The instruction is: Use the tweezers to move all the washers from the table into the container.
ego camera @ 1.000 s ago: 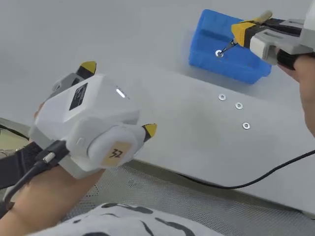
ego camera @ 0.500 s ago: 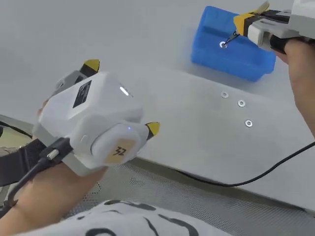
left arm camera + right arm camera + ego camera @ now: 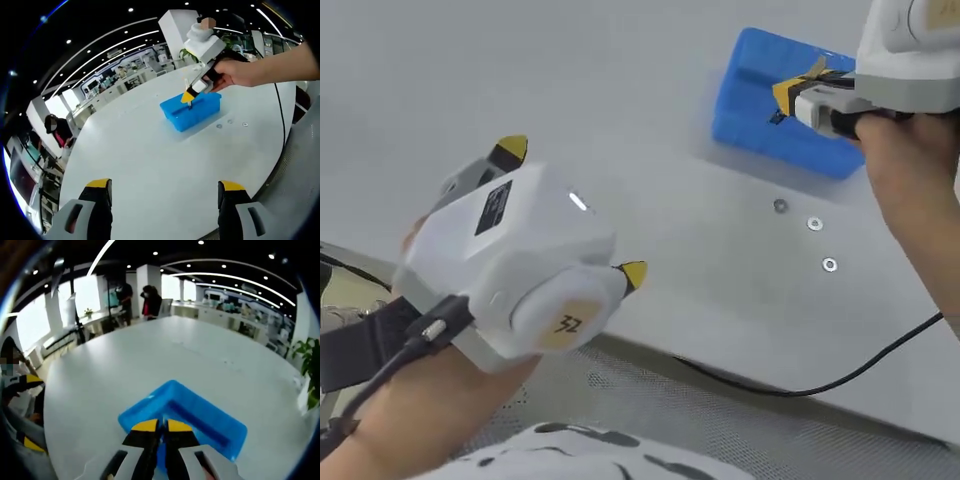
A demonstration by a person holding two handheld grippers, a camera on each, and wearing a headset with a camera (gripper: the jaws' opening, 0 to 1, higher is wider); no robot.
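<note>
My right gripper (image 3: 788,98) hangs over the blue container (image 3: 750,85), shut on thin tweezers (image 3: 777,117) that point down into it. I cannot tell whether the tweezer tips hold anything. From the right gripper view the closed jaws hover right above the container (image 3: 200,415). Three small washers (image 3: 780,206) (image 3: 815,224) (image 3: 830,265) lie on the white table in front of the container. My left gripper (image 3: 571,211) is held at the near left, open and with nothing in it. Its view looks across at the container (image 3: 192,112), the right gripper (image 3: 190,96) and the washers (image 3: 230,121).
A black cable (image 3: 800,385) runs along the table's near edge (image 3: 720,360), with perforated mesh (image 3: 740,430) below it. The white tabletop (image 3: 620,100) stretches wide and bare to the left of the container. People stand by distant benches (image 3: 150,302).
The right gripper has dipped lower over the container. The washer that showed at the tweezer tips before is out of sight now. The left gripper has barely moved.
</note>
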